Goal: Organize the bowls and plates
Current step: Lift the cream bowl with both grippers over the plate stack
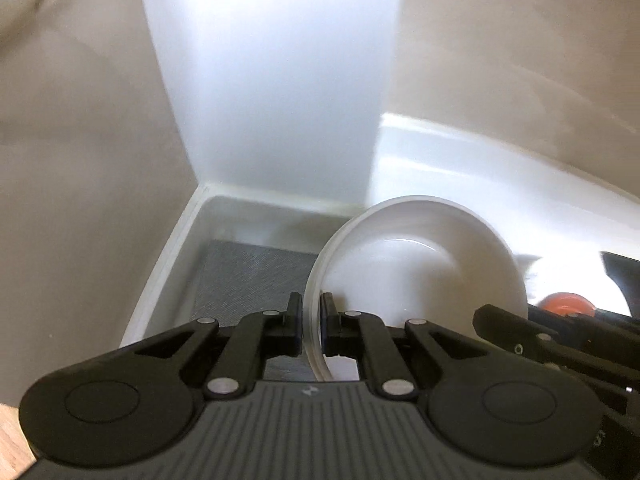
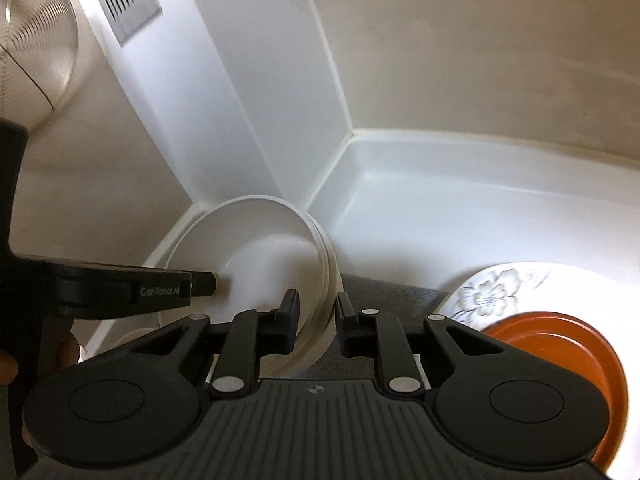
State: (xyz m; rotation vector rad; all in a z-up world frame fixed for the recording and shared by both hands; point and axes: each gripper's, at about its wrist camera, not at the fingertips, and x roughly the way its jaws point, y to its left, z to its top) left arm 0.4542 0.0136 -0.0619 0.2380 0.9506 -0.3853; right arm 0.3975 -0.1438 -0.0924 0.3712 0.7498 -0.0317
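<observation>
A white bowl [image 1: 416, 264] is tilted on its side above a grey mat [image 1: 248, 276] in the corner of a white basin. My left gripper [image 1: 311, 320] is shut on the bowl's left rim. In the right wrist view the same white bowl [image 2: 272, 248] shows stacked rims. My right gripper [image 2: 317, 322] straddles its right rim, with the left pad touching and the right pad a little apart, so it is open. The left gripper's finger [image 2: 200, 283] reaches the bowl from the left. An orange bowl [image 2: 560, 344] and a flower-patterned plate [image 2: 492, 292] lie at the right.
White basin walls [image 2: 400, 200] and a white corner post [image 1: 272, 80] close in behind the bowl. The orange bowl also shows in the left wrist view [image 1: 566, 302], beside the right gripper's body [image 1: 560, 344]. A round mesh-covered object [image 2: 36, 40] is at the upper left.
</observation>
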